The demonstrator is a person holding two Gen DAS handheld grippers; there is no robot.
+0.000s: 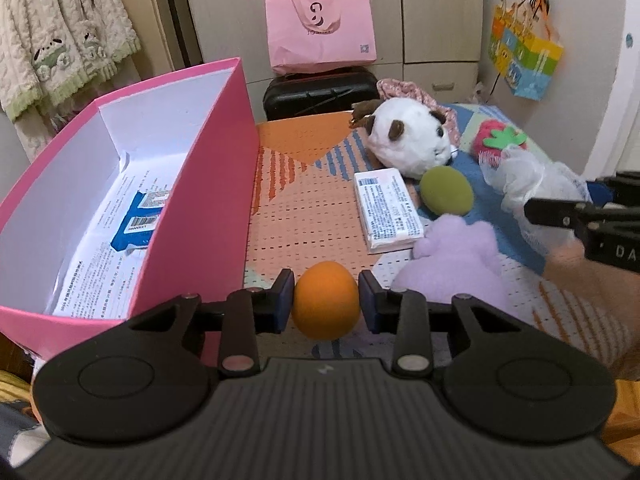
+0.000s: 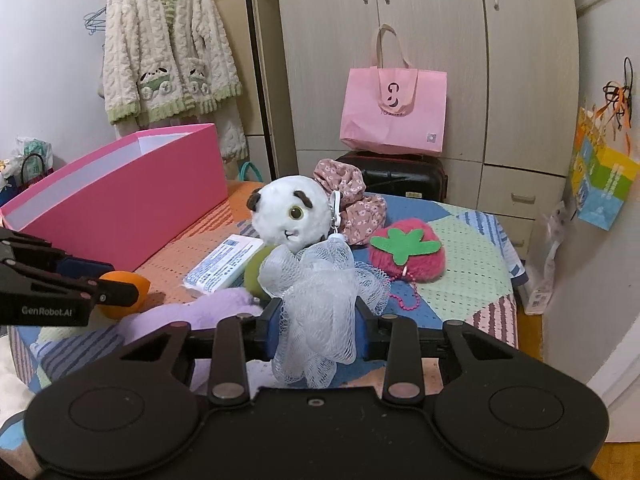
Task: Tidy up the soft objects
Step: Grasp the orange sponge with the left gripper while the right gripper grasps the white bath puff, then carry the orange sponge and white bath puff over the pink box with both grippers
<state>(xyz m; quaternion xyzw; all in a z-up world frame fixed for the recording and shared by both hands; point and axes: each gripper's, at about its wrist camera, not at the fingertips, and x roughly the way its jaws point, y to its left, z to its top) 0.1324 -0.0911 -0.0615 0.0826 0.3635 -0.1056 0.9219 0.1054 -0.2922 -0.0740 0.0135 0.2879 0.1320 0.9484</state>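
An orange foam ball [image 1: 325, 312] sits between the blue pads of my left gripper [image 1: 326, 296], which is shut on it just right of the open pink box [image 1: 200, 184]. My right gripper [image 2: 318, 320] is shut on a white mesh bath pouf [image 2: 320, 276], lifted above the patterned bed cover. On the cover lie a white panda plush [image 2: 288, 212], a green ball [image 1: 446, 190], a purple plush [image 1: 456, 256] and a red strawberry plush [image 2: 404, 252]. The left gripper's fingers [image 2: 116, 288] show at the left of the right wrist view.
A white tissue pack [image 1: 388, 208] lies mid-cover and a floral cloth [image 2: 352, 196] behind the panda. The box holds printed paper and a blue packet [image 1: 136, 224]. A pink bag [image 2: 394, 112] rests on a black suitcase [image 2: 400, 176] before the wardrobe.
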